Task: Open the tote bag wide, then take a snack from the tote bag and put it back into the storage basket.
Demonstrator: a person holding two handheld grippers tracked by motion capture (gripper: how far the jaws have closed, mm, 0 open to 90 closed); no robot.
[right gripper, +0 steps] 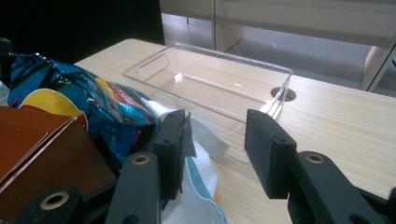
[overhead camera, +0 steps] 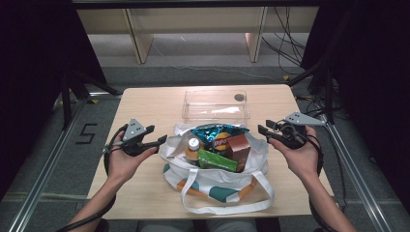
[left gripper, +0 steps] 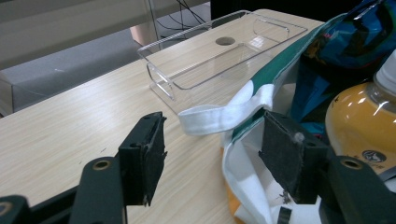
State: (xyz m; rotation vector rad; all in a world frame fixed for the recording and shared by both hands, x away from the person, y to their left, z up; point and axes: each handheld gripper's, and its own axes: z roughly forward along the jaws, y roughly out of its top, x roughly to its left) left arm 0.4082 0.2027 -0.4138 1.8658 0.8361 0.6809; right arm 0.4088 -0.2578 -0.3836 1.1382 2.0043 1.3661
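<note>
A white tote bag [overhead camera: 215, 181] sits at six o'clock on the table [overhead camera: 145, 104], stuffed with an orange-drink bottle [overhead camera: 193, 149], green packet [overhead camera: 217, 160], brown carton [overhead camera: 238, 147] and blue snack bag [overhead camera: 217, 131]; no lettering is legible. Left gripper [overhead camera: 157, 136] and right gripper [overhead camera: 262, 132] flank it, jaws parted and empty. The limp cloth probably lifts best by its straps. At twelve o'clock lies a clear tray [overhead camera: 215, 107].

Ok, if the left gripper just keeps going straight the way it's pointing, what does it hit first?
Most likely the white bag strap: the open left gripper has it draped straight ahead between its jaws. The clear plastic tray sits beyond, though depth is hard to judge.
</note>
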